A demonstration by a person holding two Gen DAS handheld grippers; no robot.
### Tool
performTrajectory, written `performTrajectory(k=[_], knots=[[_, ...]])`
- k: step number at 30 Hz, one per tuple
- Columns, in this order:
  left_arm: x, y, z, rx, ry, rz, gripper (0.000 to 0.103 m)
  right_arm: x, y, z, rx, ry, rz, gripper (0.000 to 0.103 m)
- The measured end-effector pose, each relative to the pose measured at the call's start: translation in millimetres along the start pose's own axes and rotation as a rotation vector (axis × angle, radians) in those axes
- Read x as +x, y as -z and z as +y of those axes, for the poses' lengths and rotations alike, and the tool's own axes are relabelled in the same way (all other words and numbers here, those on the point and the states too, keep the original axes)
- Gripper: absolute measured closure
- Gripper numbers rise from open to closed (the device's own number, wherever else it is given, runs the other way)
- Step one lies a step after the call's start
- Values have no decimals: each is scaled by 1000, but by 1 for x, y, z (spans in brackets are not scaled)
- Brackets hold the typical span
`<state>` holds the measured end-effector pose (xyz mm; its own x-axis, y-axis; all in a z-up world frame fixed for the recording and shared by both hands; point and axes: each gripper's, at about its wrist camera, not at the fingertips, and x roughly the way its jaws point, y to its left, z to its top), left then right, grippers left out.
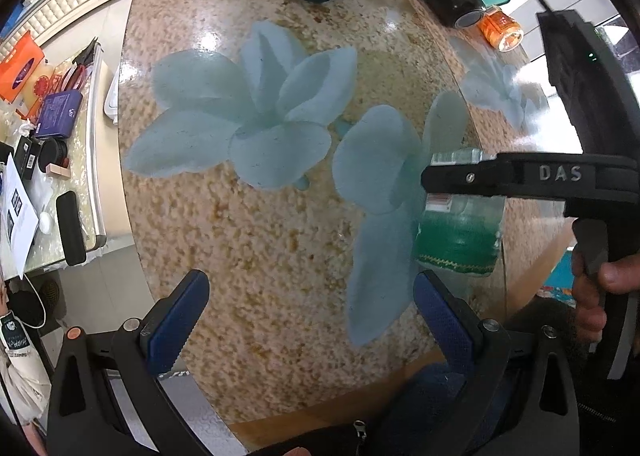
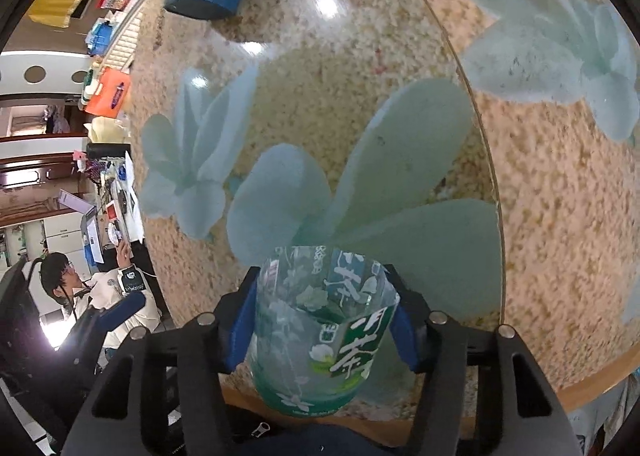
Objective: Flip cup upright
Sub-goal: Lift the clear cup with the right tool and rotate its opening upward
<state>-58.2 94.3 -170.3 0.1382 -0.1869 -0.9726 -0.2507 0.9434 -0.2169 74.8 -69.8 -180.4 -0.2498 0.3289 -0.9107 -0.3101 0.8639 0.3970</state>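
- We have the cup (image 2: 320,332) (clear plastic, green tea label) clamped in the right gripper (image 2: 322,326), blue pads pressed on both its sides.
- Landmark: the big pale-blue flower print (image 1: 248,112) on the table (image 1: 256,256). The cup sits to its right, near the table's front edge.
- Progress, as we judge it: grasp done, the flip looks underway or nearly done (cup seems tilted or clear of the top; we can't tell if it touches). Setting it down and releasing remain.
- Right gripper reaches in level from the right side.
- Left gripper (image 1: 308,320) hangs spread wide over the table below the flower, gripping nothing.
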Motion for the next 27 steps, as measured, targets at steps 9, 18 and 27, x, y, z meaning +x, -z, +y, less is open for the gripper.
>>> performTrajectory(k=[9,18,27], knots=[[-1,1,-2,-7,-2,-8,0,-22,-8,-12,-21,13,-62,47],[-5,-7,-13,3,-10,-30,0,-52,-27,-12,-121,100,-198,47],[-2,-7,-31,30,-27,-28,0,-73,-30,-10,-356,252,-457,47]])
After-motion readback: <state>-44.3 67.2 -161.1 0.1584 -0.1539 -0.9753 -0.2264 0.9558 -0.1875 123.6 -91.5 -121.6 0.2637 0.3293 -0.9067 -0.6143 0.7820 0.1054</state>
